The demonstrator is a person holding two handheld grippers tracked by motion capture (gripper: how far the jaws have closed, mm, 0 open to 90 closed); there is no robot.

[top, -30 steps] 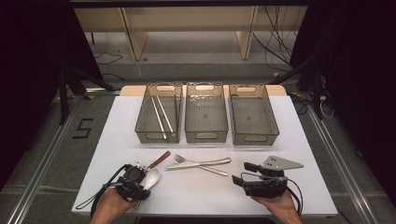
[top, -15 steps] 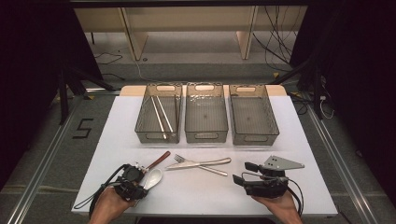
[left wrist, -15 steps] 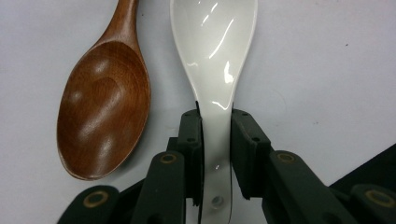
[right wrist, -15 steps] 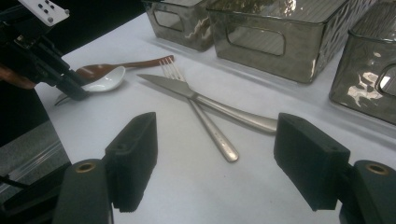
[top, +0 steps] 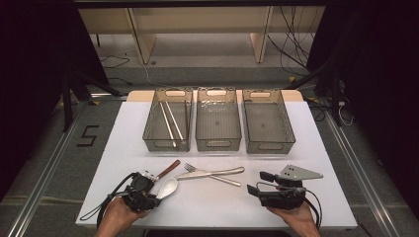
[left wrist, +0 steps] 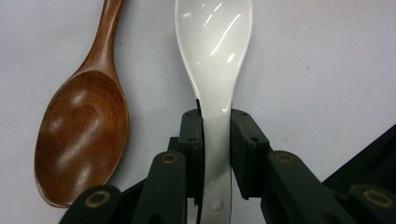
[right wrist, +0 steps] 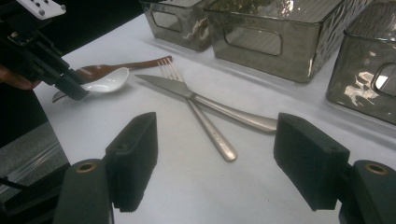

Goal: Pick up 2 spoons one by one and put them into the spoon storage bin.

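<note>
Jaws of the left gripper (left wrist: 217,135) have just closed on the white spoon's (left wrist: 215,56) handle, bowl pointing straight ahead.

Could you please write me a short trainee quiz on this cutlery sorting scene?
1. True or false: the left hand-held gripper is shut on the white spoon.
2. What lies in the left bin? A) forks B) chopsticks C) knives
3. Which two pieces lie crossed on the table between the two grippers?

Key:
1. True; its jaws have just been closing, and the pads press the spoon's handle.
2. B.
3. The fork and the knife; the right hand-held gripper stands open before them.
</note>
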